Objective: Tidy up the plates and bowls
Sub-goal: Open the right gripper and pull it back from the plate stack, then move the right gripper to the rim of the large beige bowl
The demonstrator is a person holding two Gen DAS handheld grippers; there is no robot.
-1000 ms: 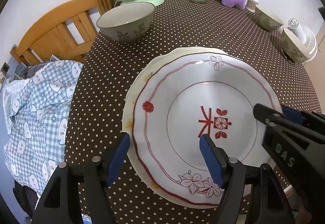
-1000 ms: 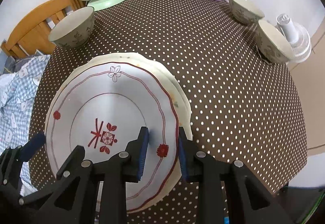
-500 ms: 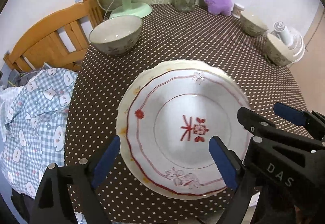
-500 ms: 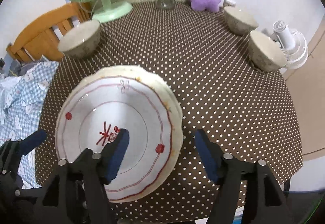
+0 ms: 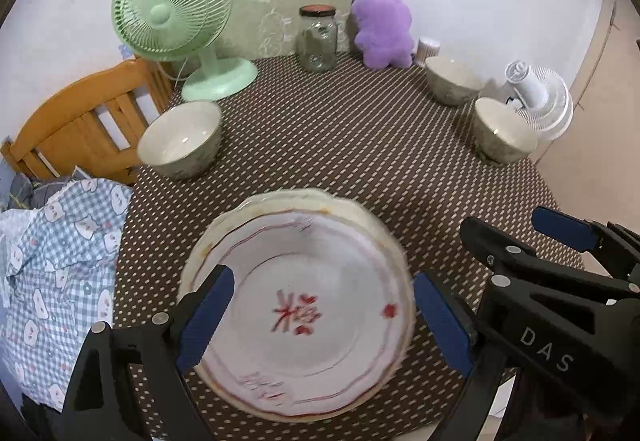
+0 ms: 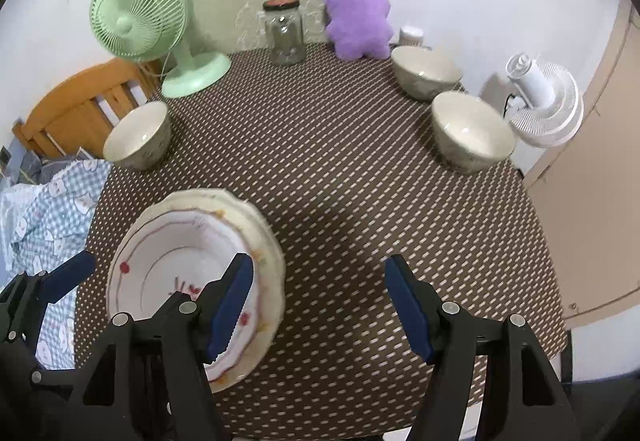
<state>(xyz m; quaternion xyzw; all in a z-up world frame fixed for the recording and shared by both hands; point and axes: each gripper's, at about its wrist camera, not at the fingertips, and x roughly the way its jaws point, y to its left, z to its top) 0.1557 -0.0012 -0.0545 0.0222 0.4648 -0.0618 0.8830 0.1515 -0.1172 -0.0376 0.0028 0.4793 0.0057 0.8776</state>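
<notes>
Where plates (image 5: 304, 273) stack, white, red-patterned, cream beneath

Between the left tongs' matt blue pads lies a glossy white ceramic plate with red flowers (image 5: 304, 305), on a matt brown dotted cloth table cover (image 5: 340, 153). Beyond it stand smooth glazed grey-green bowls (image 6: 472, 131), a clear glass jar (image 6: 284, 33) and a fuzzy purple plush toy (image 6: 358, 15). Left of the tongs are a varnished orange wooden chair (image 5: 84, 121) and soft blue checked fabric (image 5: 52, 265).

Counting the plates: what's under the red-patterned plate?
Under the red-patterned plate a cream plate's rim sticks out; its middle, and anything beneath it, is covered.
</notes>
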